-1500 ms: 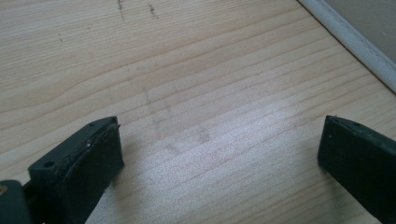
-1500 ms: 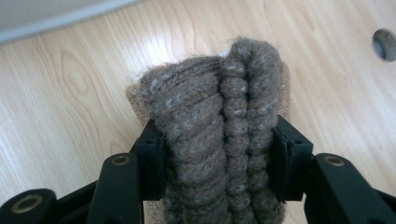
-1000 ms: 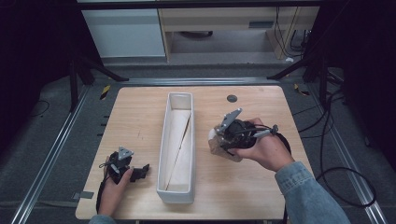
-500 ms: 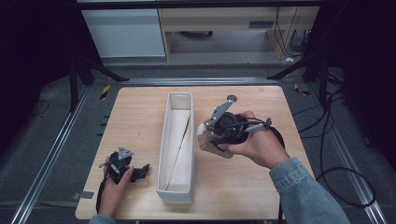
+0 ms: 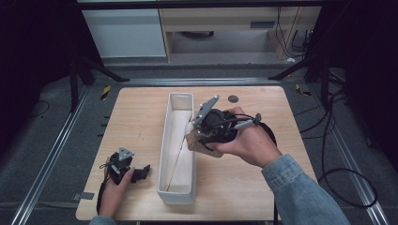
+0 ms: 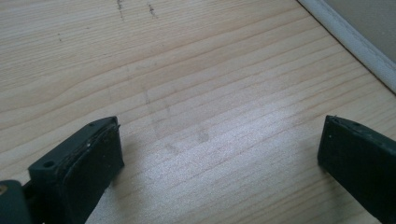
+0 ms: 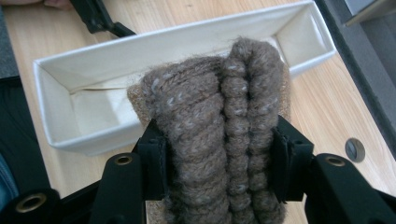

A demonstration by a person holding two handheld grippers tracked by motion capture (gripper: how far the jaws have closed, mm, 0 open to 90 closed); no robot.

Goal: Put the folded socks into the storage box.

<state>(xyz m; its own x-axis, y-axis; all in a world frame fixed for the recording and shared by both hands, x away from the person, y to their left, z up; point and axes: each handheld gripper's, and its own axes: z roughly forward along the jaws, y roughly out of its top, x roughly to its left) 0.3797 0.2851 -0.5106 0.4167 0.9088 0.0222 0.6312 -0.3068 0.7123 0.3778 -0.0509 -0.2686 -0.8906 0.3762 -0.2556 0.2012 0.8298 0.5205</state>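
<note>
The right tool (image 7: pixel 219 163) grips a folded brown knit piece (image 7: pixel 224 135), perhaps a sock, just right of the long white bin (image 5: pixel 178 140) in the table's (image 5: pixel 136 108) middle. The left tool (image 6: pixel 219 154) rests wide open at the near left.

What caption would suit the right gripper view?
Gripper clamps a brown knitted bundle just short of the long white bin.

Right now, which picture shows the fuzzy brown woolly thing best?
The right gripper view: the brown knitted bundle sits close up, pinched between the right gripper's black fingers above the white box. In the high view it is a small tan lump beside the hand. The left gripper view looks at bare wooden table.
</note>
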